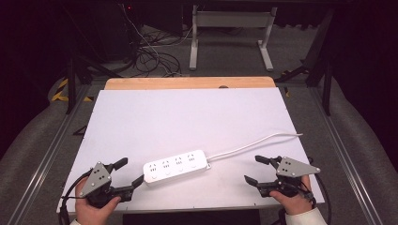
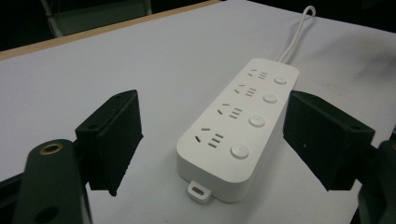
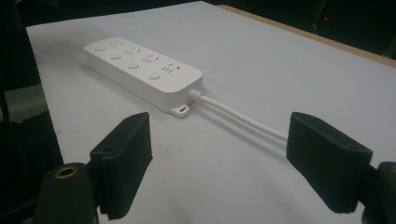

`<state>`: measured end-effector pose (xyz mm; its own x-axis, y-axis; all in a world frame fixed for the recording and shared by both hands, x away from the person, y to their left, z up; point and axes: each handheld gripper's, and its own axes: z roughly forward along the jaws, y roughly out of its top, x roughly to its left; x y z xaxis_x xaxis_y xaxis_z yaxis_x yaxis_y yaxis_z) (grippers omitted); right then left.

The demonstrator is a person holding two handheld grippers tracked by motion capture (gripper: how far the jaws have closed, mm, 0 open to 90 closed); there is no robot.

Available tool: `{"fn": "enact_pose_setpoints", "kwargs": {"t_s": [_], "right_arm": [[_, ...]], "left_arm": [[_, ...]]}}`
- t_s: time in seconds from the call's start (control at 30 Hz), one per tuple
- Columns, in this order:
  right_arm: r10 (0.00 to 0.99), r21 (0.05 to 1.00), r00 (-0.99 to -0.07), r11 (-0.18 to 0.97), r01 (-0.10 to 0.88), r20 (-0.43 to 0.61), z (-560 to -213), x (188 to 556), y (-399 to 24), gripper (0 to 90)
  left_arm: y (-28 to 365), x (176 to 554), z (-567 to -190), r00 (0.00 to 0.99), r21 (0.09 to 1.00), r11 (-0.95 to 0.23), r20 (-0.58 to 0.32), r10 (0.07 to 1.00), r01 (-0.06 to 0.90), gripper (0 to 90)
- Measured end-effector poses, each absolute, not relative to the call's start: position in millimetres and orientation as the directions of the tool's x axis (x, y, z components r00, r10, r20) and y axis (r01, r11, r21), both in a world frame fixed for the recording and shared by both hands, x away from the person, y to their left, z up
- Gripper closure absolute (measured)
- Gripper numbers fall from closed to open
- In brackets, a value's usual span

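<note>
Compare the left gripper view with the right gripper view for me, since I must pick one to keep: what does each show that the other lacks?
Left gripper view alone: the strip's cable-free end with its tab, lying between the open jaws of the left hand-held gripper.
Right gripper view alone: the cable leaving the strip and passing behind one jaw of the open right hand-held gripper.
Both: the white strip, its four buttons, the white table.

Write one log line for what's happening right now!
left hand-held gripper: open, near power strip | right hand-held gripper: open, empty | power strip: flat on table

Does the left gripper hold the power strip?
No, the left gripper is open, its jaws standing apart from the power strip.
</note>
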<state>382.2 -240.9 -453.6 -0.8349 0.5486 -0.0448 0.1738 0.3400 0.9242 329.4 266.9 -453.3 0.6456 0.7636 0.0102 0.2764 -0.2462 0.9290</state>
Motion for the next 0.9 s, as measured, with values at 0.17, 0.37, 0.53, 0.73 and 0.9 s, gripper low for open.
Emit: {"fn": "enact_pose_setpoints", "kwargs": {"t_s": [0.17, 0.37, 0.53, 0.73, 0.9], "right_arm": [[0.542, 0.923, -0.839, 0.344, 0.172, -0.046, -455, 382, -241, 24.4], [0.536, 0.921, -0.843, 0.353, 0.168, -0.052, -455, 382, -240, 26.8], [0.535, 0.918, -0.843, 0.358, 0.169, -0.053, -456, 382, -239, 28.3], [0.535, 0.917, -0.843, 0.359, 0.172, -0.051, -457, 382, -240, 29.6], [0.522, 0.91, -0.852, 0.373, 0.182, -0.044, -459, 383, -239, 31.6]], "left_arm": [[267, 329, -451, 0.649, 0.925, -0.275, 0.041, 0.76, 0.264, 19.9], [268, 329, -449, 0.654, 0.928, -0.268, 0.034, 0.755, 0.261, 20.7], [270, 329, -447, 0.659, 0.926, -0.276, 0.04, 0.751, 0.258, 23.4], [269, 329, -443, 0.661, 0.919, -0.29, 0.045, 0.749, 0.267, 27.9], [268, 334, -436, 0.692, 0.909, -0.32, 0.049, 0.72, 0.269, 35.8]]}}
